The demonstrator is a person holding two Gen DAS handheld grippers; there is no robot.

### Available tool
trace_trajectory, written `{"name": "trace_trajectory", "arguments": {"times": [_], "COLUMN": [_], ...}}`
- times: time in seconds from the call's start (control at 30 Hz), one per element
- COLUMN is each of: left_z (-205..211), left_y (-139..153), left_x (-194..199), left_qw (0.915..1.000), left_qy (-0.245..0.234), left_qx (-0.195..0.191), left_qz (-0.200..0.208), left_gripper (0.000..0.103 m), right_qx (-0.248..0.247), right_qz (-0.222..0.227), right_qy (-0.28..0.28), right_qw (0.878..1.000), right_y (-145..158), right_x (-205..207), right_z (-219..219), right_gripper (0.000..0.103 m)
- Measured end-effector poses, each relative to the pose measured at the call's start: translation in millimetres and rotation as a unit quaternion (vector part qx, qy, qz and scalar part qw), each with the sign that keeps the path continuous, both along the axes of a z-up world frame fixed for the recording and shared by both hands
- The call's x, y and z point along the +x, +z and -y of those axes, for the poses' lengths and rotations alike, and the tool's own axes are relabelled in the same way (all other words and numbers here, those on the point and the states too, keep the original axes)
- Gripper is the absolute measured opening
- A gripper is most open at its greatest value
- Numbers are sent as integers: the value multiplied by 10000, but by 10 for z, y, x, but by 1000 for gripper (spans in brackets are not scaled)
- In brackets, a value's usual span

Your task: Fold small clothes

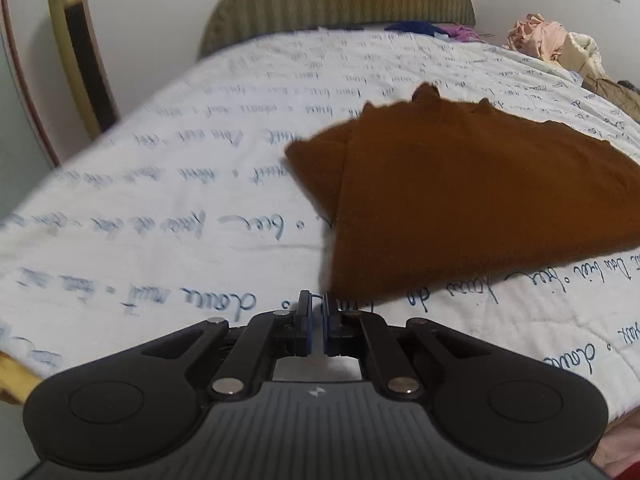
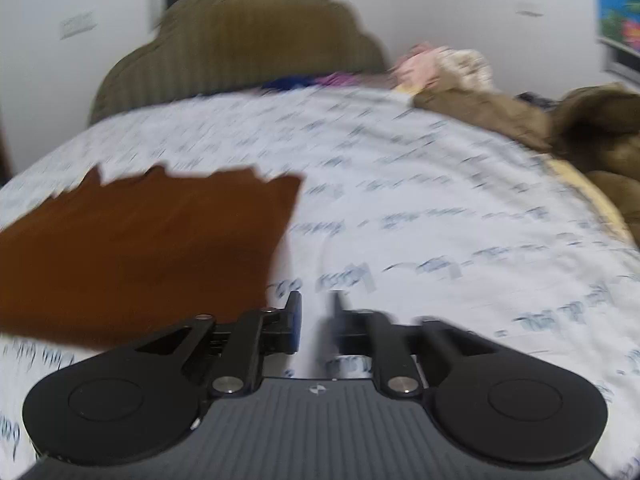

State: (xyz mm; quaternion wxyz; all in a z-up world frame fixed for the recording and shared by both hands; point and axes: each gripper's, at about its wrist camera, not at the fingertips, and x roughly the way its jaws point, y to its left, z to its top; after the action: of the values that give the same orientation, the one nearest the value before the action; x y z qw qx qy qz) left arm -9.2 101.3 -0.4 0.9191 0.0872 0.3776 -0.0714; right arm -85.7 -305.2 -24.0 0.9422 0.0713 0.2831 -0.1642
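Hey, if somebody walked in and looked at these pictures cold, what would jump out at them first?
The rust-brown garment grabs the eye first, lying flat and partly folded on the white quilt printed with blue handwriting. Next come the two black grippers low in each view: the left gripper nearly shut just short of the garment's near corner, the right gripper slightly open beside its right edge. A pile of loose clothes sits at the far right by the corduroy headboard.
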Motion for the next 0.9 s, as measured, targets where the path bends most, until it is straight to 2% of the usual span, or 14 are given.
{"name": "trace_trajectory", "arguments": {"times": [0.03, 0.1, 0.13, 0.17, 0.2, 0.23, 0.37, 0.4, 0.47, 0.5, 0.53, 0.6, 0.7, 0.9], "left_z": [32, 135, 195, 272, 354, 433, 776, 825, 858, 843, 834, 880, 920, 891], "left_y": [78, 241, 297, 329, 334, 321, 138, 50, -160, -258, -315, -378, -385, -381], "left_x": [-26, -22, 10, 71, 144, 212, 402, 455, 581, 615, 581, 520, 497, 467], "left_qw": [9999, 9989, 9981, 9976, 9973, 9968, 9959, 9962, 9979, 9976, 9960, 9946, 9942, 9939], "left_qy": [-27, -98, -163, -196, -174, -135, -3, 63, 277, 349, 392, 404, 363, 378], "left_qx": [23, -48, -134, -216, -298, -374, -258, -242, -269, -349, -368, -191, -82, -103], "left_qz": [121, 447, 575, 630, 649, 692, 872, 838, 517, 486, 708, 936, 1010, 1028], "left_gripper": [6, 10, 19, 39, 51, 71, 73, 73, 74, 77, 83, 86, 86, 87], "right_qx": [-106, -183, -178, -151, -122, -112, -390, -505, -791, -905, -919, -828, -837, -712], "right_qz": [154, 443, 543, 617, 666, 672, 474, 390, 145, -22, -115, -21, -91, -137], "right_qy": [-55, 137, 357, 580, 770, 926, 1347, 1390, 1352, 1308, 1304, 1284, 1268, 1287], "right_qw": [9998, 9988, 9977, 9963, 9947, 9934, 9890, 9882, 9876, 9873, 9871, 9883, 9884, 9890], "right_y": [73, 242, 311, 362, 385, 387, 237, 160, -11, -126, -225, -208, -226, -237], "right_x": [-21, -8, 35, 93, 167, 251, 587, 668, 797, 842, 867, 824, 813, 832], "right_z": [-30, -130, -212, -297, -405, -524, -951, -1011, -1094, -1113, -1105, -1100, -1115, -1074], "right_gripper": [45, 63, 69, 80, 91, 94, 102, 102, 103, 103, 103, 103, 103, 103]}}
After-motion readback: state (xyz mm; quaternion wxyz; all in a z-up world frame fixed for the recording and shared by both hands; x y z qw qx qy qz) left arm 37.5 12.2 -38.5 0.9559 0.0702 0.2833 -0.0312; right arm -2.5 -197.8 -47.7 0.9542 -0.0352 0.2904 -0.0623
